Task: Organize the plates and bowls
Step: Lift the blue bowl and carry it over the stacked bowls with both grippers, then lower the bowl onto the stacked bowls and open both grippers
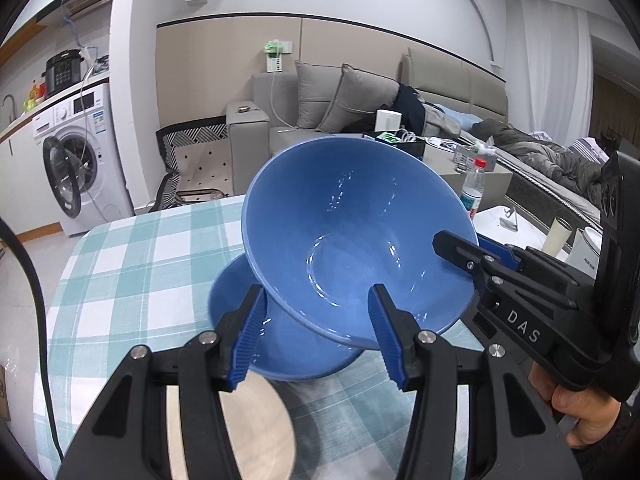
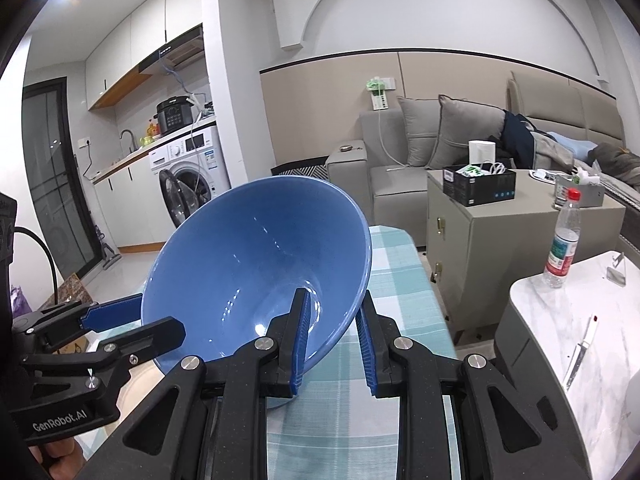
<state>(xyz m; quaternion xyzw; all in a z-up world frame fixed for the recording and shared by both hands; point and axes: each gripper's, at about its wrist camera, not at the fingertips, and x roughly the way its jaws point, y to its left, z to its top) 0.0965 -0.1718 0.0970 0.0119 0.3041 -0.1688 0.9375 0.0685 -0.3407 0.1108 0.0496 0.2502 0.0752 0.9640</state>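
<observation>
Right gripper (image 2: 332,340) clamps the tilted blue bowl's (image 1: 352,240) rim — poised just above the blue plate (image 1: 280,352), likely for stacking — left gripper (image 1: 320,336) open, steadying nearby.

Lower blue bowl (image 1: 256,320) mostly hidden under tilted bowl (image 1: 352,232), wooden disc (image 1: 260,420) cut off
</observation>
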